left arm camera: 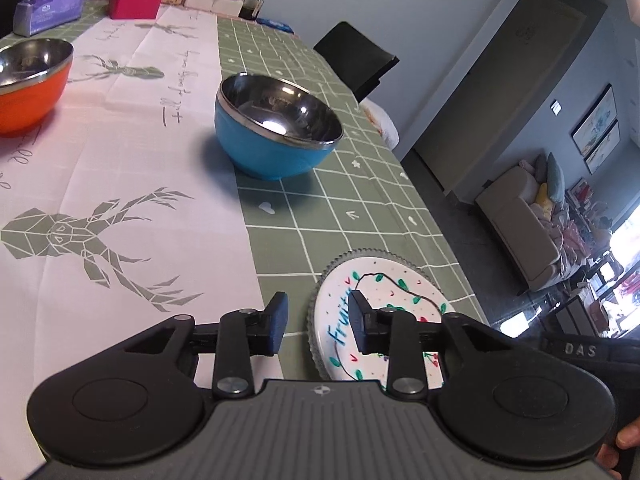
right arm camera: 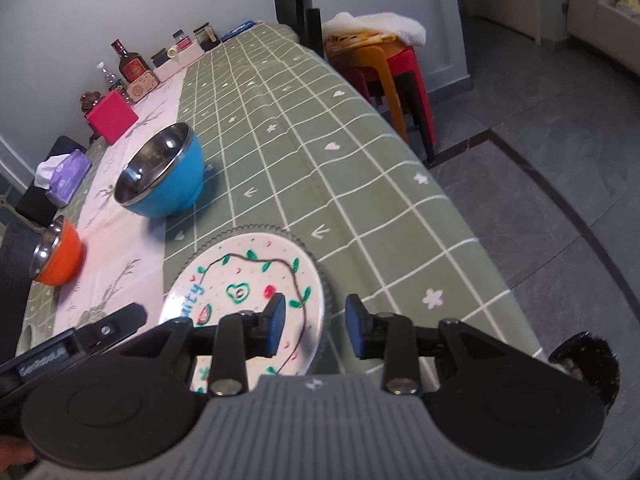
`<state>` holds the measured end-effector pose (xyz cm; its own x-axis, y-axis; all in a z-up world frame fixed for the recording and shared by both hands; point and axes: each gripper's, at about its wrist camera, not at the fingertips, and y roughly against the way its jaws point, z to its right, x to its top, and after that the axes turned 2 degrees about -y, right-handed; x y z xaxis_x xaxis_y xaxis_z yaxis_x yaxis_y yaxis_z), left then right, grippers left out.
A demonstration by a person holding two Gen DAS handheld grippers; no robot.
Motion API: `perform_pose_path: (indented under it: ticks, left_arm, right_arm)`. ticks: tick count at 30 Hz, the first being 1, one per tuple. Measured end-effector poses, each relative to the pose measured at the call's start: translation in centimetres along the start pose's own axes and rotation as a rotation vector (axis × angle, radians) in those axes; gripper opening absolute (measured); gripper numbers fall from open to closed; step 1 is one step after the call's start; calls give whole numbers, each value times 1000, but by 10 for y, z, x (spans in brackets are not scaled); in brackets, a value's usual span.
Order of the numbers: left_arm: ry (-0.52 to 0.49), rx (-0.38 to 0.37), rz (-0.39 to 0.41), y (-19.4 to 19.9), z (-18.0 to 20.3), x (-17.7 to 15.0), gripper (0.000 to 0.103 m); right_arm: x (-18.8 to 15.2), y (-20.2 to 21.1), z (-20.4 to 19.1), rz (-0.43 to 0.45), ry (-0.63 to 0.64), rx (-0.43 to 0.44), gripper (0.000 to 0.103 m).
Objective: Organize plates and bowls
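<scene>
- Plate (right arm camera: 244, 276) (painted with fruit) lies flat near the table's (right arm camera: 360, 200) edge, on the green checked cloth.
- Left gripper (left arm camera: 318, 322) straddles its left rim, jaws partly open, pads not pressing.
- Right gripper (right arm camera: 316, 326) straddles its right rim likewise.
- Blue bowl (left arm camera: 276, 136) and orange bowl (left arm camera: 32, 84) stand beyond.

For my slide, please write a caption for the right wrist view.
Right gripper open astride the painted plate's rim, blue bowl and orange bowl beyond.
</scene>
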<state>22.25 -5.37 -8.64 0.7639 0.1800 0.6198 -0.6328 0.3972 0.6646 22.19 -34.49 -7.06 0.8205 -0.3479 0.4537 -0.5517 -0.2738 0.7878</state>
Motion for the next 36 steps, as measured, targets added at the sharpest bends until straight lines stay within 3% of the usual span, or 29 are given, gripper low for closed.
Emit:
perform_pose_path:
  ticks: [2,9,12,23,27,33,36]
  left_arm:
    - [11,-9,-1,-4,-4,2,37]
    - [31,-51,-41,-14,-7,-5,36]
    - [41,-81,-55,-17,-4,-7,34]
    - [11,-62,-39,-13,-1,-7,34]
    - [-57,-21,-13,4,-5,-4,34]
    - [-210,152,-11,36,-24,3,37]
    - [-234,223,-23,47,-40,7,40]
  right_arm:
    - [-1,-2,-1,-21,6,-9,14]
    - [-2,-6,1,-45,3,-19,5]
    - [-1,-8,1,-39,8,-23,4]
    - [1,-8,-2,-3,26,-42,7]
    - [2,2,-1,56,15,-12,11]
    - [0,4,-25,73,93,46,29]
    - [-1,-2,-48,55,145,70,30]
